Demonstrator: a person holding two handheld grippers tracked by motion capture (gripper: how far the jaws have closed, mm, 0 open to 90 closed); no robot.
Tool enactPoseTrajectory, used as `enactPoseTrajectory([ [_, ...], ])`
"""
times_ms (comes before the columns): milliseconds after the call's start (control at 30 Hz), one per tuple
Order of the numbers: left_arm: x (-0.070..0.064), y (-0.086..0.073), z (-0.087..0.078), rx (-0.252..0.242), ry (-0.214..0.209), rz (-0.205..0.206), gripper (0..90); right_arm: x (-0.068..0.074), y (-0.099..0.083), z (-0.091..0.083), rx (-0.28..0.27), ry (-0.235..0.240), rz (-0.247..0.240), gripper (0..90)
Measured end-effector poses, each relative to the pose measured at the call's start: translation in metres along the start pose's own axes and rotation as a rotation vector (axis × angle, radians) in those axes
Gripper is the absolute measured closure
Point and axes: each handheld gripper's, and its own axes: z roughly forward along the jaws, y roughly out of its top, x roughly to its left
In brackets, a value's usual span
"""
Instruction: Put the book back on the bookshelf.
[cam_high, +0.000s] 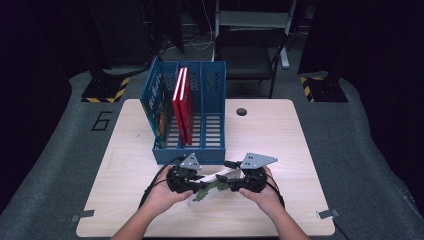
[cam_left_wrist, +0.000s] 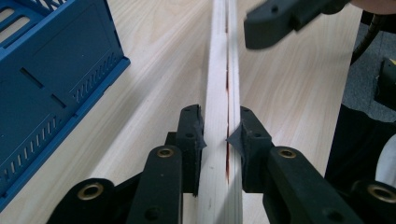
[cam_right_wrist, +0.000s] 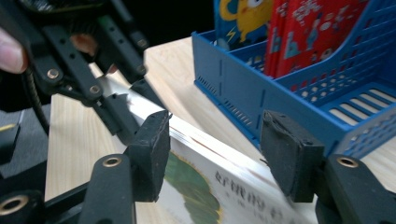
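Wooden table (cam_high: 125, 190) carrying a thin book (cam_high: 215, 178), lying flat just at 6 o'clock of the blue file rack (cam_high: 190, 156), long axis running from 8 o'clock to 2 o'clock in the high view.

Starting at the left: left gripper (cam_high: 199, 186) closing on the 9 o'clock end of the book. In the left gripper view, left gripper (cam_left_wrist: 217, 137) pinching the page block (cam_left_wrist: 219, 70) edge-on, both jaws pressing on its two faces, and the book's long axis heading straight away toward 12 o'clock, in line with the jaws.

Moving right: right gripper (cam_high: 229, 186) meeting the opposite end from 3 o'clock. In the right gripper view, right gripper (cam_right_wrist: 215, 140) standing spread across the cover (cam_right_wrist: 224, 186), one jaw lying against the near edge, the other hanging clear at 3 o'clock, so not yet clamping.

Judging by this: both hands being about equally near, but only the left one holding. Book pointing from the left jaws toward the right ones, rack slots opening at 12 o'clock beside two red books (cam_high: 182, 105) already standing upright, so probably calling for tipping the long axis up before sliding in.
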Motion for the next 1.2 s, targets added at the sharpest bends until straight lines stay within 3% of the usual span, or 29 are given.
enactPoseTrajectory([
  [100,-0.002,-0.002,-0.002,-0.002,0.017,-0.014,75.6,-0.005,0.000,-0.004,-0.019,-0.005,0.019,42.4],
  [300,0.000,-0.009,-0.008,-0.012,0.012,-0.062,75.5,-0.011,-0.002,-0.010,-0.047,-0.014,0.064,42.2],
  [467,-0.001,-0.010,-0.009,-0.005,0.020,-0.062,75.2,-0.014,-0.005,-0.012,-0.059,-0.005,0.087,41.6],
  [700,-0.002,-0.010,-0.008,-0.006,0.022,-0.077,74.5,-0.022,-0.017,-0.016,-0.001,-0.034,0.108,40.5],
  [1000,-0.003,-0.010,-0.008,-0.018,0.034,-0.102,73.1,-0.024,-0.026,-0.009,0.057,-0.011,0.128,45.1],
  [1200,-0.004,-0.008,-0.008,0.002,0.039,-0.079,73.8,-0.026,-0.028,-0.009,0.062,-0.018,0.130,52.9],
])
